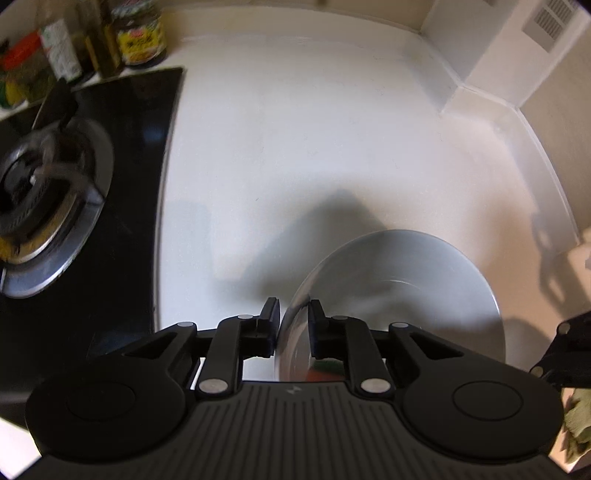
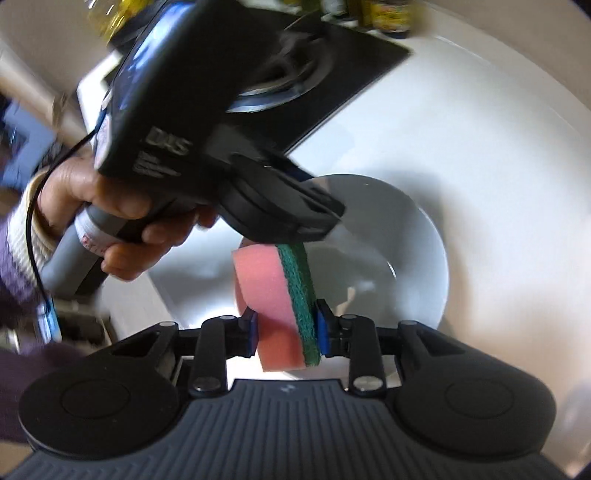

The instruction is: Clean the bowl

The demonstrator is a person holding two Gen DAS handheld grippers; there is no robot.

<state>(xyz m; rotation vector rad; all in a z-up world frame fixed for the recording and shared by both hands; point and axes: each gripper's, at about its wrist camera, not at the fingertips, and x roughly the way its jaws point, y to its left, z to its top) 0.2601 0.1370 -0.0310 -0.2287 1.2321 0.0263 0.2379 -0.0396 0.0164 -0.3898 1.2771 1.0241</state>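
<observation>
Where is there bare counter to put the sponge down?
Free: the white counter between the stove and the corner wall, beyond the bowl. Crowded: the jars behind the stove, and over the bowl, where both grippers and the sponge meet.

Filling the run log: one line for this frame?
left claw: open, astride bowl rim | right claw: shut on sponge
</observation>
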